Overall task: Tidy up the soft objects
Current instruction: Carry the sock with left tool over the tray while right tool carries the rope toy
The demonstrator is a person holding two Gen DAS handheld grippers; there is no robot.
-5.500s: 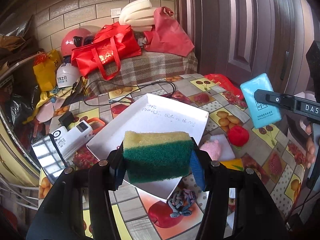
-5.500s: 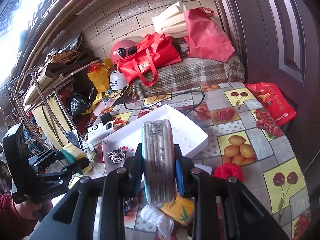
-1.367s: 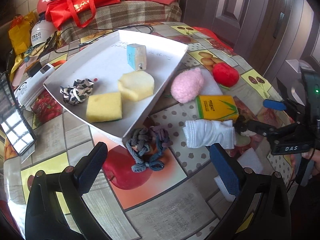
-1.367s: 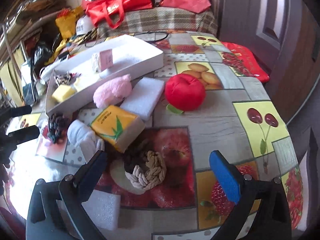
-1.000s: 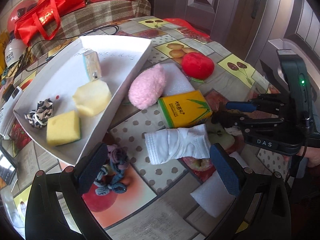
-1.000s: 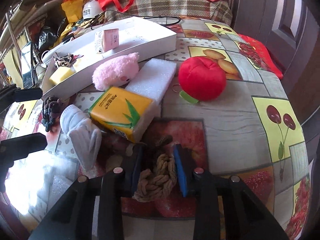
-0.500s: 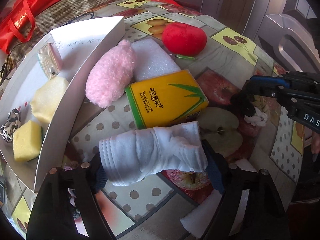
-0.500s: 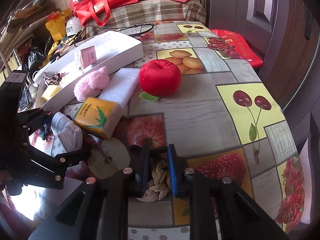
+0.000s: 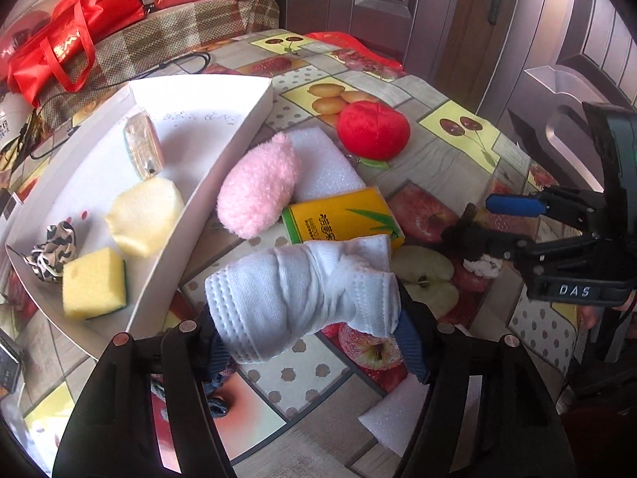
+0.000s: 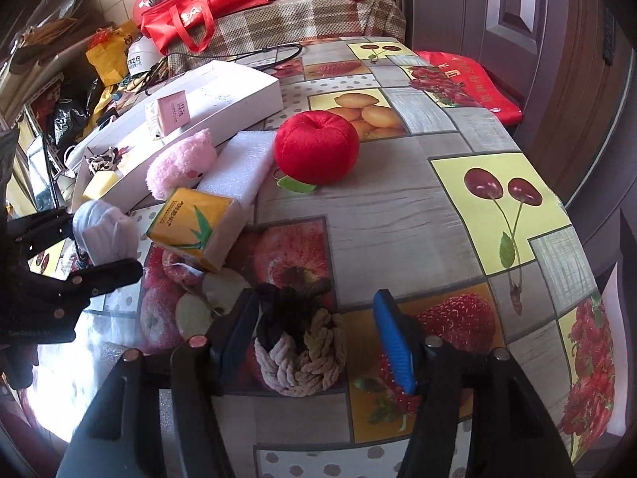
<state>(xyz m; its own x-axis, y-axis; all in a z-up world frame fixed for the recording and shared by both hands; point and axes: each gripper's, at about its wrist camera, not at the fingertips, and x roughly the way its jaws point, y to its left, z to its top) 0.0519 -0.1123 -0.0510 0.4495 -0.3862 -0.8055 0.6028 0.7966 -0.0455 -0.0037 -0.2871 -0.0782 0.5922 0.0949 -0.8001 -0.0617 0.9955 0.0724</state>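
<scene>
The left gripper (image 9: 314,342) clamps the rolled white sock (image 9: 302,294), lifted for the white tray (image 9: 191,207) to its left. The right gripper (image 10: 318,342) gapes wide, braided scrunchie (image 10: 298,354) between its 2 fingers, unpinched.

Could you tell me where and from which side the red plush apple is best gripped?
Grip the red plush apple across its round middle, coming from above. It sits upright with open tablecloth to its right, while the white foam slab crowds its left; a green leaf tag lies at its base, so stay higher.
</scene>
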